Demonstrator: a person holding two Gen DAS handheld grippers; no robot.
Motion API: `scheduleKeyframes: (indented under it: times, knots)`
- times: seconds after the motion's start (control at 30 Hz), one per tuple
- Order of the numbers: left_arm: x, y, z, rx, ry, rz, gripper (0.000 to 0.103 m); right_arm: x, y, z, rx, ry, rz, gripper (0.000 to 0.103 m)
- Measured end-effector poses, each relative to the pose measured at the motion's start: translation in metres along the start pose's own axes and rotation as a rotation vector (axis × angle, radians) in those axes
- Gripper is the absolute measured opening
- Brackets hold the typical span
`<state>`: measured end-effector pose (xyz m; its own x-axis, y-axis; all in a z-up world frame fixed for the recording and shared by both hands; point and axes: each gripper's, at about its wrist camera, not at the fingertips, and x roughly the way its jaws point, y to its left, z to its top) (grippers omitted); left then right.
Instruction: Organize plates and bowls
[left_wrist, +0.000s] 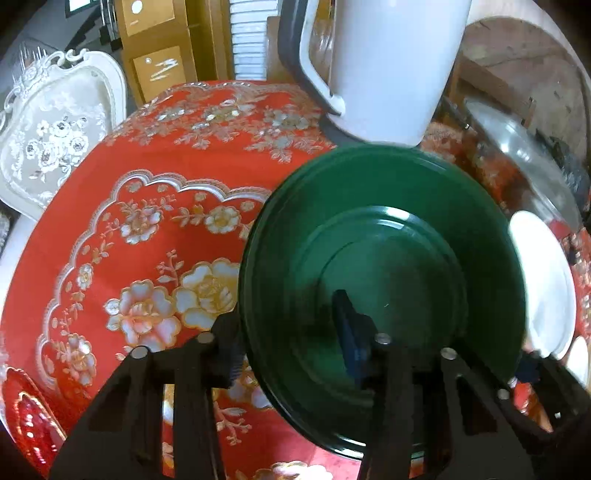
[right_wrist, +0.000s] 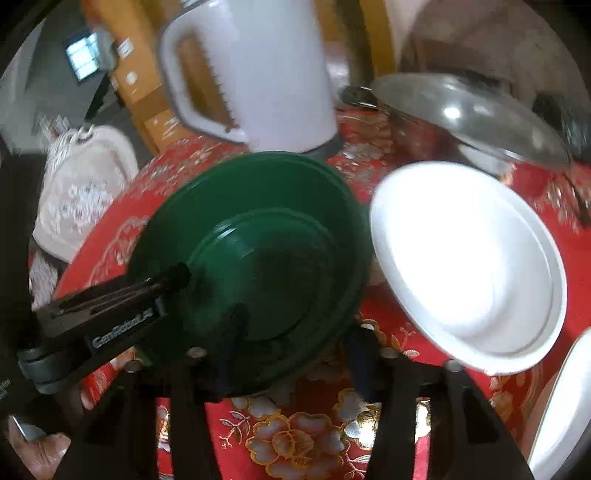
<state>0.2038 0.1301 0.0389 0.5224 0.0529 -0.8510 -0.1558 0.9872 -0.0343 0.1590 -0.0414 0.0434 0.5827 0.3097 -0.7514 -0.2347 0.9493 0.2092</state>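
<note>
A dark green plate (left_wrist: 384, 266) is held tilted above the red floral tablecloth (left_wrist: 155, 229). My left gripper (left_wrist: 291, 332) is shut on its near-left rim, one finger (left_wrist: 351, 332) inside the dish and one outside. In the right wrist view the green plate (right_wrist: 266, 236) fills the centre, with the left gripper (right_wrist: 173, 280) clamped on its left edge. My right gripper (right_wrist: 295, 347) is open with the plate's near rim between its fingers. A white plate (right_wrist: 469, 266) lies to the right, also seen in the left wrist view (left_wrist: 543, 280).
A white electric kettle (left_wrist: 388, 66) stands just behind the green plate. A metal pot with a lid (right_wrist: 469, 122) sits at the back right. Another white dish (right_wrist: 565, 410) is at the right edge. An ornate white chair (left_wrist: 55, 133) stands beyond the table's left side.
</note>
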Motion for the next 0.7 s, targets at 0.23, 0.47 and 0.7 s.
scheduleKeyframes:
  times: [0.23,0.47,0.7]
  knots:
    - [-0.018,0.012,-0.017,-0.010,0.006,-0.033,0.031,-0.022,0.002,-0.006,-0.035,-0.024,-0.017,0.037]
    - [-0.046,0.025,-0.035,-0.021,-0.029,-0.028,0.031,-0.034,0.021,-0.016,-0.063,-0.032,-0.002,0.037]
    - [-0.067,0.037,-0.057,-0.030,-0.051,-0.024,0.031,-0.042,0.035,-0.029,-0.087,-0.028,0.018,0.037]
